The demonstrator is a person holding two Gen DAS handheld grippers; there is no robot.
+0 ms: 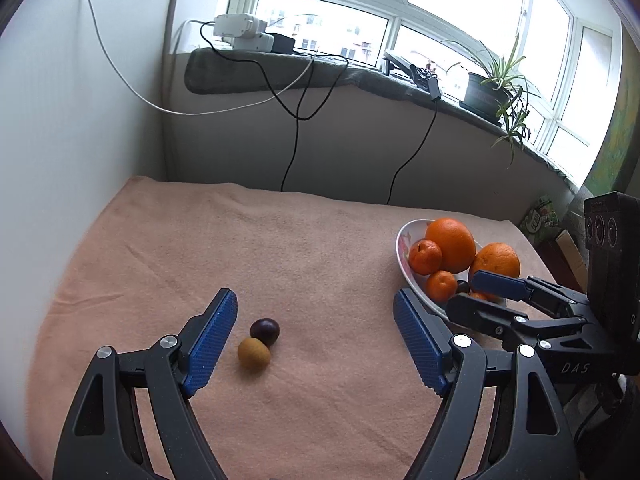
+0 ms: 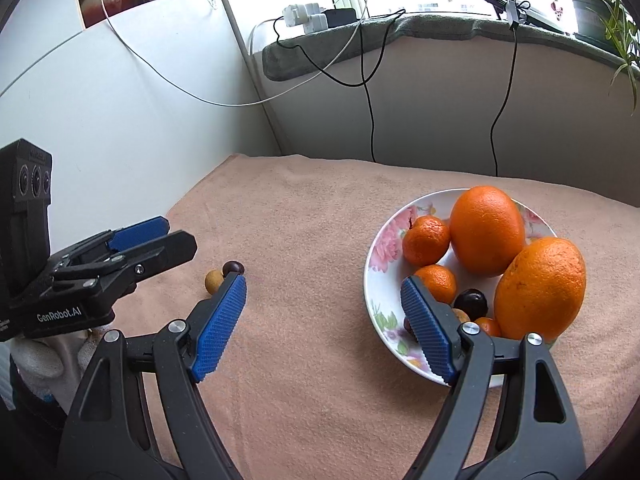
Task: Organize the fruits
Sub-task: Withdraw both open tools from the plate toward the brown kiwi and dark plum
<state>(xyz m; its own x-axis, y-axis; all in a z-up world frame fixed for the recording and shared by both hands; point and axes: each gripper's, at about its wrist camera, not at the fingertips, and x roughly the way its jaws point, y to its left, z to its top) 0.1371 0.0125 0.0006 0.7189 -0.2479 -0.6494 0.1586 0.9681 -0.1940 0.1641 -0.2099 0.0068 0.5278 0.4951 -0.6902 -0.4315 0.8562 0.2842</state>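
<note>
A dark purple small fruit (image 1: 264,330) and a yellow-brown small fruit (image 1: 253,354) lie touching on the peach cloth; both also show in the right wrist view, dark (image 2: 233,267) and yellow-brown (image 2: 213,280). A floral white plate (image 2: 384,240) holds two big oranges (image 2: 487,229), tangerines (image 2: 425,239) and small dark fruit (image 2: 471,303). My left gripper (image 1: 314,324) is open and empty, the two small fruits just inside its left finger. My right gripper (image 2: 323,312) is open and empty, its right finger over the plate's near edge.
The peach cloth (image 1: 312,248) covers the table. A white wall runs along the left. Behind is a window sill with chargers (image 1: 244,32), hanging cables (image 1: 294,136) and a potted plant (image 1: 496,84). The plate (image 1: 404,252) sits at the right.
</note>
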